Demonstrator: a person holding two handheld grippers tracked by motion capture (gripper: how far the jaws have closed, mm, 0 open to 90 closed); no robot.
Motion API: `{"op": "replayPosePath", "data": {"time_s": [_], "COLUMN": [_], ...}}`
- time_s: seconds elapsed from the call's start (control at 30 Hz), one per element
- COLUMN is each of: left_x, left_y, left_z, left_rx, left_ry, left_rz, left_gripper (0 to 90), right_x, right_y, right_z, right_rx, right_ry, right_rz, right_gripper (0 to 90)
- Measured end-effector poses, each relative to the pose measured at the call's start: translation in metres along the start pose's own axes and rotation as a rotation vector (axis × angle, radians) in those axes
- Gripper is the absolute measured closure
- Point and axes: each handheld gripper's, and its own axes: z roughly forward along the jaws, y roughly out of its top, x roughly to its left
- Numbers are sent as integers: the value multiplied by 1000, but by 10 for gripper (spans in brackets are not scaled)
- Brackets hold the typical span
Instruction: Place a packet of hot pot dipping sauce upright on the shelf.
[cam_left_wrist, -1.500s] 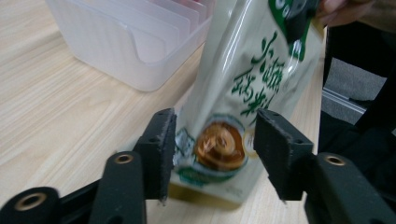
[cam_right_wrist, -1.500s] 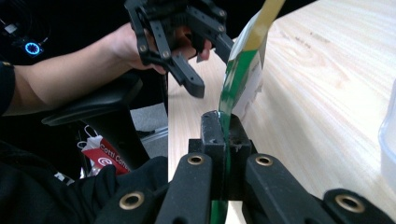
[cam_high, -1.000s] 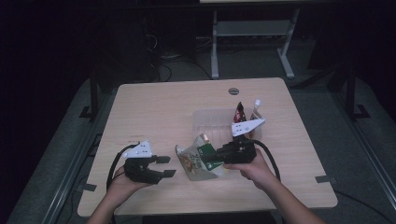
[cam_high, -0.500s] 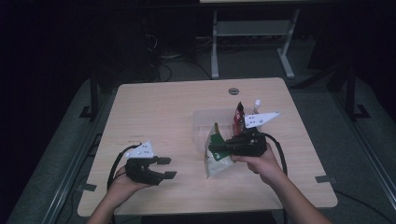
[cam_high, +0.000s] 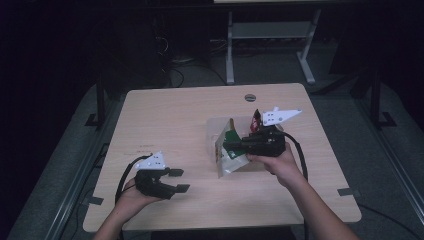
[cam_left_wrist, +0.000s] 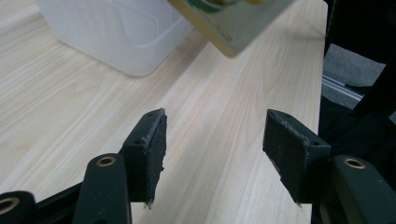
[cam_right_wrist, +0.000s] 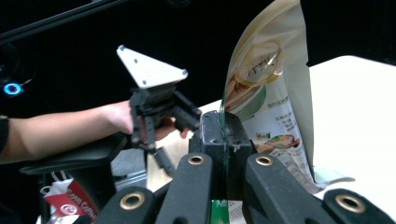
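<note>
A beige and green snack pouch (cam_high: 227, 154) hangs upright off the table, and my right gripper (cam_high: 239, 146) is shut on its edge. Just behind it stands a clear plastic box (cam_high: 215, 126). In the right gripper view the jaws (cam_right_wrist: 224, 135) pinch the pouch (cam_right_wrist: 271, 102) by its side seam. My left gripper (cam_high: 179, 180) rests near the table's front left, open with nothing between its fingers. In the left gripper view its pads (cam_left_wrist: 154, 149) stand apart over bare wood, with the box (cam_left_wrist: 116, 32) and a corner of the pouch (cam_left_wrist: 233, 23) farther off.
A red packet (cam_high: 256, 120) stands at the box's right side. The wooden table (cam_high: 170, 115) has a round cable hole (cam_high: 250, 97) near its far edge. Dark floor and a metal stand lie beyond. The left hand and its gripper (cam_right_wrist: 154, 107) show farther off in the right gripper view.
My right gripper has lifted the pouch from lying flat on the table to hanging upright, and moved it up toward the box. The left gripper has stayed in place.
</note>
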Motion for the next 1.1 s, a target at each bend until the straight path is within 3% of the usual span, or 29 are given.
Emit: {"op": "replayPosePath", "data": {"time_s": [0.5, 1.1], "left_x": [-1, -2], "left_y": [-2, -3], "left_z": [7, 11], "left_rx": [28, 50], "left_ry": [2, 4], "left_rz": [17, 20], "left_gripper": [272, 268], "right_x": [-27, -50], "right_y": [16, 9], "right_z": [-3, -5], "right_rx": [-53, -62], "right_ry": [-81, -147], "right_rz": [6, 38], "right_gripper": [900, 900]}}
